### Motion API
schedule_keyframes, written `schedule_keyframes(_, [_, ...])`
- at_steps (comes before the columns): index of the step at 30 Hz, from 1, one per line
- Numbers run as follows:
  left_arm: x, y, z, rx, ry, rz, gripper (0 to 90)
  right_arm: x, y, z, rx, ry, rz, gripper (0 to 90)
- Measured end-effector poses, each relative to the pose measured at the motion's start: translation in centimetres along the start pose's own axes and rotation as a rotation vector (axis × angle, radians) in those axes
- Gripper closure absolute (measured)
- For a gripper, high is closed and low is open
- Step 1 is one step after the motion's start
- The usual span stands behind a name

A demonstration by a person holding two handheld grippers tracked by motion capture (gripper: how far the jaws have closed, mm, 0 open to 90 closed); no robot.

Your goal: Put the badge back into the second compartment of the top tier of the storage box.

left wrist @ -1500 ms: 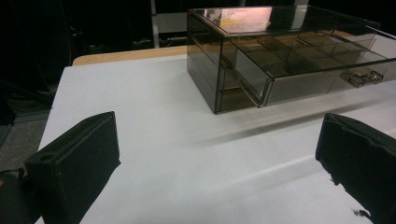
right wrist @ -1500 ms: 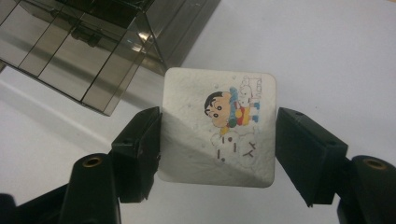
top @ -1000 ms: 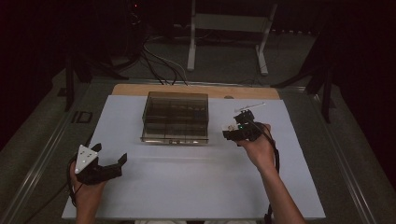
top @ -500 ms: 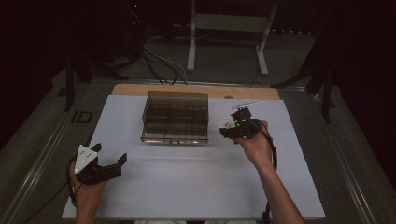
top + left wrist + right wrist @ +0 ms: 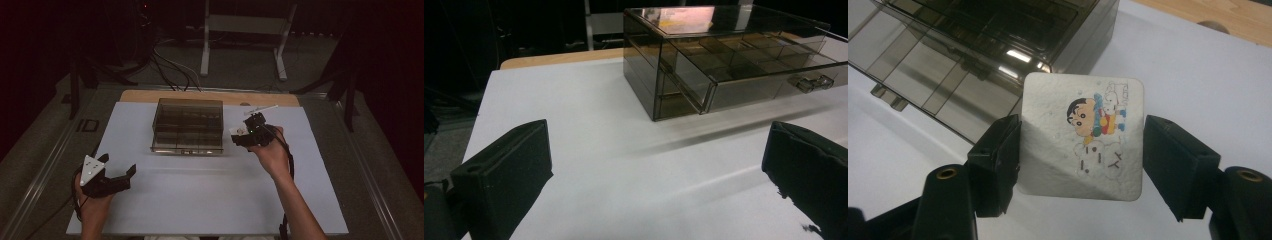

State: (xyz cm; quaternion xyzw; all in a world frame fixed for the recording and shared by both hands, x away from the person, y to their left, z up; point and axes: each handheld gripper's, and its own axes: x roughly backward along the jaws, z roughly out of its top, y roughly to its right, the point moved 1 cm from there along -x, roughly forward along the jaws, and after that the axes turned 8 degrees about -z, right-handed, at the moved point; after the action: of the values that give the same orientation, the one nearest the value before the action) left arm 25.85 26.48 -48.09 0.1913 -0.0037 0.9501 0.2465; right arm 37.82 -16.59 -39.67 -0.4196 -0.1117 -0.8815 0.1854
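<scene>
Right gripper [image 5: 1080, 150] clamped on a square cartoon card [image 5: 1082, 135], held edge to edge. Smoked drawer box [image 5: 983, 55] just ahead and to its left, open drawer facing back. Left gripper [image 5: 659, 170] wide, empty, farther off.

The room is dark all around, and light from above falls on the white table [image 5: 210, 200]. The clear drawer box [image 5: 724, 55] has a bright shiny spot on top and a soft shadow below. Close black jaws look blurry.
</scene>
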Motion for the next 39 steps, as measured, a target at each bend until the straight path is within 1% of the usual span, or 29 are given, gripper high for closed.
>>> schedule_keyframes(7, [0.0, 0.0, 0.0, 0.0, 0.0, 0.001, 1.2, 0.1, -0.4, 0.5, 0.022, 0.019, 0.012, 33.3])
schedule_keyframes(13, [0.1, -0.1, 0.0, 0.0, 0.0, 0.001, 1.2, -0.1, -0.8, 0.9, 0.026, 0.025, 0.02, 33.3])
schedule_keyframes(24, [0.1, -0.1, 0.0, 0.001, 0.002, 0.001, 1.2, -0.2, -1.6, 1.6, 0.05, 0.032, 0.031, 33.3])
schedule_keyframes(39, [0.1, -0.1, 0.0, 0.0, -0.001, 0.001, 1.2, -0.6, -2.4, 2.0, 0.07, 0.038, 0.053, 33.3])
